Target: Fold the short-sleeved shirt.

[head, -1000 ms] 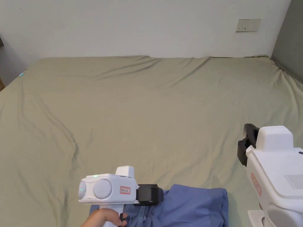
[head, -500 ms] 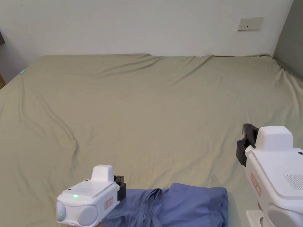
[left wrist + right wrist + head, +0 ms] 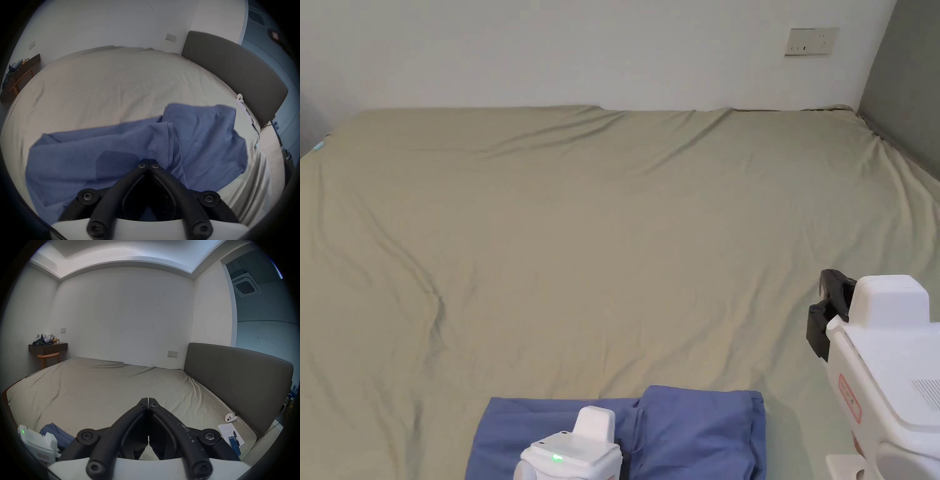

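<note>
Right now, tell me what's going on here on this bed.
A person is folding a blue short-sleeved shirt on a bed with a handheld gripper in each hand. The shirt lies at the near edge, partly folded and bunched, with one side lapped over. The left gripper is right above it, jaws closed together at a stitched hem; whether they pinch cloth is unclear. The right gripper is off to the side over bare sheet, jaws shut and empty.

White walls [image 3: 123, 318], wide bed under olive sheet [image 3: 625, 237], grey padded headboard [image 3: 240, 379], dark wall shelf [image 3: 48, 347], wooden stool [image 3: 48, 359]
</note>
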A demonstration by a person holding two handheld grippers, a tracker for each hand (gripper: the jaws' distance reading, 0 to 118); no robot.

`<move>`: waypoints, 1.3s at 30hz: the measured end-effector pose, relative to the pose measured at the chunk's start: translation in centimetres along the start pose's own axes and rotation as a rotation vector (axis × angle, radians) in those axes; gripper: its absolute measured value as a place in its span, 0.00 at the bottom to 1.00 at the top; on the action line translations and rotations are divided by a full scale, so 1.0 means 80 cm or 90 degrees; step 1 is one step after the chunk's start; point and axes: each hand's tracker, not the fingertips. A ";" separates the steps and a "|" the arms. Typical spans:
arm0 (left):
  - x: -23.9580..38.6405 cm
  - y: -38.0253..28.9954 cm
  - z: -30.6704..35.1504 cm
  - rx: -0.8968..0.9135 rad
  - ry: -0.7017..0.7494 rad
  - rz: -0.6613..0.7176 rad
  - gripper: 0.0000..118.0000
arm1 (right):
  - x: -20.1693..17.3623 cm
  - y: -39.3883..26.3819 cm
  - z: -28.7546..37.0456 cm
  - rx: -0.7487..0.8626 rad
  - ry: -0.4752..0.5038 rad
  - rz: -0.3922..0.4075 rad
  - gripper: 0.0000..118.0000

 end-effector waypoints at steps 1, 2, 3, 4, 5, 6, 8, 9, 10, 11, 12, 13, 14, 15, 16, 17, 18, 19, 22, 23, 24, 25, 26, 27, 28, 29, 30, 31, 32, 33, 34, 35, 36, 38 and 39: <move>0.001 0.000 0.004 0.016 -0.001 0.006 0.00 | 0.001 0.000 0.001 0.000 -0.001 0.001 0.01; -0.016 -0.006 -0.021 0.004 -0.004 0.011 0.00 | 0.001 -0.001 0.001 0.000 -0.003 0.002 0.01; -0.019 -0.005 -0.021 0.002 -0.005 0.011 0.00 | 0.001 -0.001 0.002 0.000 -0.003 0.002 0.01; -0.022 -0.004 -0.019 -0.002 -0.009 0.009 0.00 | 0.001 -0.001 0.002 0.000 -0.003 0.002 0.01; -0.024 -0.001 -0.016 -0.006 -0.014 0.013 0.00 | 0.001 0.000 0.003 0.000 -0.003 0.002 0.01; -0.025 0.008 -0.009 -0.013 -0.020 0.022 0.00 | 0.000 0.000 0.003 0.000 -0.003 0.002 0.01; -0.037 0.020 0.011 -0.001 -0.048 0.048 0.00 | -0.001 0.002 0.004 0.002 -0.001 0.002 0.01; -0.047 0.027 0.024 0.015 -0.062 0.065 0.00 | -0.002 0.004 0.004 0.004 -0.001 0.001 0.01; -0.062 0.030 0.020 0.020 -0.065 0.074 0.00 | -0.003 0.005 0.004 0.005 0.001 0.002 0.01; -0.077 0.037 0.032 0.025 -0.072 0.086 0.00 | -0.005 0.008 0.004 0.007 0.003 0.003 0.01; -0.098 0.042 0.043 0.027 -0.089 0.110 0.00 | -0.008 0.009 0.005 0.010 0.005 0.004 0.01; -0.115 0.046 0.051 0.022 -0.097 0.128 0.00 | -0.009 0.010 0.005 0.012 0.006 0.006 0.01; -0.131 0.050 0.062 0.017 -0.100 0.163 0.00 | -0.012 0.012 0.004 0.013 0.009 0.008 0.01; -0.155 0.051 0.068 0.014 -0.116 0.201 0.00 | -0.014 0.012 0.003 0.013 0.012 0.008 0.01; -0.177 0.050 0.072 0.009 -0.132 0.231 0.00 | -0.016 0.013 0.003 0.015 0.013 0.007 0.01; -0.199 0.048 0.076 0.007 -0.133 0.267 0.00 | -0.018 0.013 0.002 0.014 0.017 0.008 0.01; -0.219 0.043 0.075 0.007 -0.130 0.284 0.01 | -0.021 0.014 0.000 0.014 0.018 0.008 0.01; -0.235 0.040 0.076 0.004 -0.123 0.286 0.03 | -0.023 0.014 -0.001 0.014 0.020 0.008 0.01; -0.274 0.029 0.070 -0.023 -0.114 0.303 0.42 | -0.030 0.013 -0.005 0.010 0.029 0.008 0.02; -0.284 0.025 0.066 -0.040 -0.116 0.310 0.74 | -0.033 0.013 -0.006 0.009 0.031 0.010 0.02; -0.294 0.021 0.063 -0.044 -0.121 0.312 0.93 | -0.036 0.012 -0.007 0.007 0.033 0.013 0.02; -0.301 0.017 0.063 -0.037 -0.120 0.315 1.00 | -0.037 0.012 -0.008 0.006 0.035 0.014 0.02; -0.303 0.011 0.065 -0.033 -0.126 0.322 1.00 | -0.039 0.011 -0.009 0.005 0.036 0.014 0.02; -0.309 0.008 0.060 -0.037 -0.131 0.338 0.99 | -0.040 0.010 -0.011 0.002 0.036 0.016 0.02; -0.315 0.005 0.054 -0.043 -0.140 0.351 0.99 | -0.041 0.010 -0.012 0.001 0.037 0.016 0.02; -0.319 0.001 0.048 -0.046 -0.150 0.365 0.99 | -0.043 0.009 -0.014 -0.002 0.036 0.017 0.02; -0.314 -0.001 0.040 -0.048 -0.153 0.379 0.98 | -0.044 0.008 -0.016 -0.006 0.034 0.020 0.02; -0.315 -0.003 0.035 -0.053 -0.167 0.381 0.95 | -0.044 0.007 -0.017 -0.007 0.035 0.021 0.02; -0.315 -0.005 0.029 -0.055 -0.173 0.378 0.83 | -0.044 0.006 -0.017 -0.010 0.035 0.022 0.02; -0.312 -0.007 0.023 -0.055 -0.173 0.375 0.68 | -0.044 0.006 -0.018 -0.013 0.034 0.022 0.02; -0.309 -0.011 0.017 -0.061 -0.169 0.368 0.55 | -0.043 0.005 -0.019 -0.015 0.035 0.022 0.02; -0.304 -0.013 0.011 -0.073 -0.135 0.343 0.47 | -0.043 0.005 -0.019 -0.016 0.034 0.023 0.02; -0.302 -0.015 0.011 -0.063 -0.129 0.317 0.45 | -0.043 0.005 -0.019 -0.018 0.031 0.024 0.02; -0.281 -0.007 0.031 -0.058 -0.132 0.335 0.22 | -0.040 0.005 -0.018 -0.018 0.029 0.023 0.02; -0.284 -0.009 0.030 -0.060 -0.139 0.350 0.11 | -0.039 0.004 -0.018 -0.017 0.027 0.021 0.02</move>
